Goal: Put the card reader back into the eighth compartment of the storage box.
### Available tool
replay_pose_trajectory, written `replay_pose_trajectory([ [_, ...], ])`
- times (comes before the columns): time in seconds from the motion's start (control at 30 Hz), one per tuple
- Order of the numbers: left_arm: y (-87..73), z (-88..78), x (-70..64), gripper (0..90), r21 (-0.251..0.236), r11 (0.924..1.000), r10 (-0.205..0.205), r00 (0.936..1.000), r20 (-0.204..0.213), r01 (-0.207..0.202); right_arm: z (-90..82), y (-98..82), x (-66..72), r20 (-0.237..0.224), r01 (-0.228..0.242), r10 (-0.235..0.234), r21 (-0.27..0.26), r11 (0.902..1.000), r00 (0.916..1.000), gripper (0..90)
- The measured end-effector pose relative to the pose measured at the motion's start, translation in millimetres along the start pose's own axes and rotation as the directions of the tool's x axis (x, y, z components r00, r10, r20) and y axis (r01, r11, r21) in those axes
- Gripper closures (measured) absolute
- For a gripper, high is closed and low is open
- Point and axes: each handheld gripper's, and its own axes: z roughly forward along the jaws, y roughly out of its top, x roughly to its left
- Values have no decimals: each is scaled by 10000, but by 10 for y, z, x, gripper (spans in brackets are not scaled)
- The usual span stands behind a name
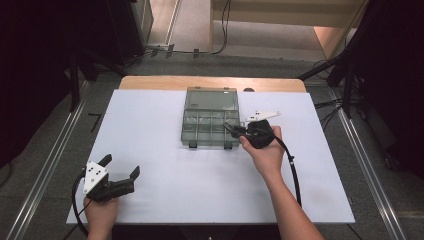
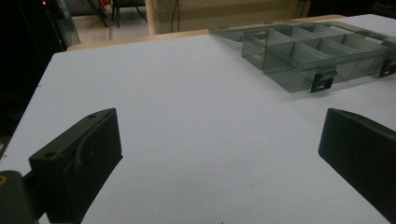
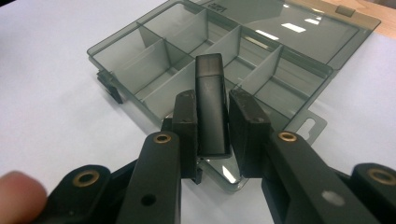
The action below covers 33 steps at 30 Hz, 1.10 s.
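The right tool [image 3: 212, 123] clamps a small, rigid black stick [image 3: 211, 100] mid-length, probably light and smooth, over the divided organizer box [image 3: 154, 70] at frame centre; left tool [image 2: 219, 154] gapes, released.

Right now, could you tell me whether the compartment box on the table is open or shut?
Open: the compartment box has its lid laid back flat on the table, and its dividers are exposed.

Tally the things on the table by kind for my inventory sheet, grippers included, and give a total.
Clear grey compartment box, lid open: 1
Small black rectangular block, clamped in the right gripper over the box: 1
Grippers: 2, the left gripper open above the white table, and the right one
Total: 4
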Motion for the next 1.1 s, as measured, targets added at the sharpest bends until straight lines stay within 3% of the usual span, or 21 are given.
replay_pose_trajectory([
  [0.2, 1, 2, 3, 0, -3, 10000, -54, 10000, 2, 54, 23, -14, -58, 189, -146, 145, 58, 9999, 9997, 715],
  [0.4, 0, -2, 6, 0, -28, 10000, -60, 10000, 17, 61, 39, -31, -92, -11, -507, 507, -9, 9987, 9987, 695],
  [0.47, -2, -7, 5, 0, -1, 10000, -18, 10000, 37, 18, 8, -24, -89, 113, -756, 760, -311, 9966, 9970, 565],
  [0.53, -4, -9, 1, 0, -42, 10000, 14, 10000, 71, -14, -39, -18, -101, -140, -1031, 1024, -657, 9925, 9946, 434],
  [0.57, -3, -6, 0, 0, -29, 10000, 13, 10000, 66, -13, -70, -17, -94, 107, -1044, 1055, -759, 9916, 9944, 397],
  [0.63, -1, -3, 3, 0, 9, 10000, 20, 10000, 65, -20, -127, -20, -102, -91, -953, 948, -902, 9914, 9955, 361],
  [0.7, -1, -5, 7, 0, 7, 10000, -14, 10000, 81, 14, -191, -32, -82, 91, -652, 664, -961, 9932, 9978, 229],
  [0.77, 0, -3, 12, 0, 0, 10000, -44, 10000, 74, 44, -248, -53, -70, 64, -368, 376, -995, 9944, 9993, 178],
  [0.9, -1, -1, 7, 0, -3, 10000, -53, 10000, 79, 53, -378, -134, -93, -363, -428, 382, -1361, 9898, 9986, 90],
  [0.97, -2, -5, 7, 0, -4, 10000, -29, 10000, 80, 29, -429, -174, -100, -381, -441, 386, -1552, 9869, 9985, 79],
  [1.03, -2, -7, 7, 0, 7, 10000, -31, 10000, 77, 31, -478, -208, -102, -272, -470, 430, -1684, 9846, 9987, 0],
  [1.1, -2, -9, 6, 0, 10, 10000, -14, 10000, 78, 14, -534, -245, -105, -259, -482, 442, -1833, 9819, 9987, 0],
])
